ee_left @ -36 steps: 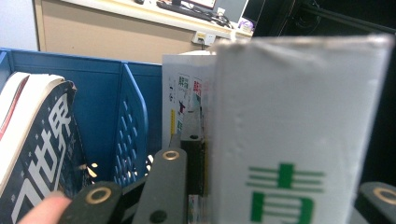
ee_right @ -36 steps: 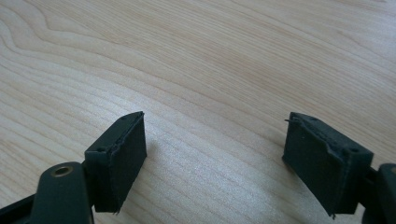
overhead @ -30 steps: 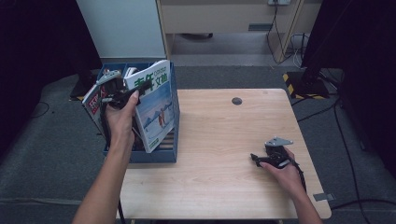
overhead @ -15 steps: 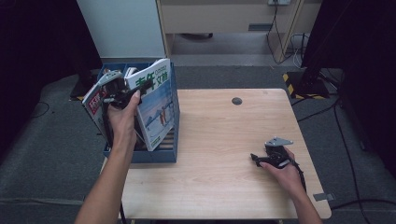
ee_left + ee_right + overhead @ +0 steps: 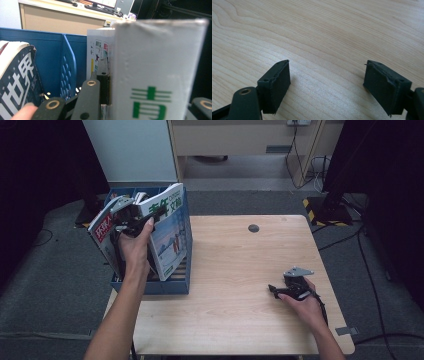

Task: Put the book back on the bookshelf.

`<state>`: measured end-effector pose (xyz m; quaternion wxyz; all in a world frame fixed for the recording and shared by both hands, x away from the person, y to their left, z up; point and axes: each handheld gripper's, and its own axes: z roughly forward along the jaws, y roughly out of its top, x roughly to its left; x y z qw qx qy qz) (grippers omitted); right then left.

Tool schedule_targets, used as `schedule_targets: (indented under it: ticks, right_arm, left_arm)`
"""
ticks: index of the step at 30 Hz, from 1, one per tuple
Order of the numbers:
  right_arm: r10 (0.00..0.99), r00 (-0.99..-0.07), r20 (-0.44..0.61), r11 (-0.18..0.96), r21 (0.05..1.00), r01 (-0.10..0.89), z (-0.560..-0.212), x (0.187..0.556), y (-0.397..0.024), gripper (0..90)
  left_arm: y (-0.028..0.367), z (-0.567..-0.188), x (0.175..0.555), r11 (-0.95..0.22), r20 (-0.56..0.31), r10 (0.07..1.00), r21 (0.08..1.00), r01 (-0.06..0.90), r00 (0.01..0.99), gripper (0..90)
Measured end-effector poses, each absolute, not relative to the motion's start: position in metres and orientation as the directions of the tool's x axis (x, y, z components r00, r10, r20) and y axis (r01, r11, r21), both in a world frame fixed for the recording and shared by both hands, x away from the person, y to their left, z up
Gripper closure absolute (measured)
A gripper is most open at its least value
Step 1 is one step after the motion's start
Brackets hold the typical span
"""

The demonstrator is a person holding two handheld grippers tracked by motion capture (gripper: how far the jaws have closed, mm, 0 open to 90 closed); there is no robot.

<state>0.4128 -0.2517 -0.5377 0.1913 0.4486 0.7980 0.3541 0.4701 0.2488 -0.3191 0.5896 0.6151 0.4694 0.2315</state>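
Tabletop of pale wood (image 5: pixel 235 270) bears one blue slotted file rack (image 5: pixel 150 287) at its left edge; three books stand in that rack. Left gripper (image 5: pixel 131 222) clamps the green-lettered white book (image 5: pixel 170 237); right gripper (image 5: pixel 280 290), well right of the rack, gapes empty.

Table (image 5: pixel 235 285) – pale wood grain, smooth, soft sheen. Right gripper (image 5: pixel 327 85) pads (image 5: pixel 278 82) – matt black rubbery foam, frayed edges. File rack (image 5: pixel 150 287): blue plastic, perforated divider. Book (image 5: pixel 172 237) clamped in the left gripper (image 5: pixel 131 220) has a glossy paper cover, spine white, slightly dimpled. Floor (image 5: pixel 55 270) – grey carpet, rough.
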Motion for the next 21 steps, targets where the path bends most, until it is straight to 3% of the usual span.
schedule_targets:
  ticks: [21]
  right_arm:
    - [0.851,-0.525,0.012,0.347,0.738,0.579,-0.538,0.413,-0.252,21.2]
  left_arm:
    - [0.244,-0.335,0.474,0.156,-0.271,0.842,0.95,0.27,0.467,72.8]
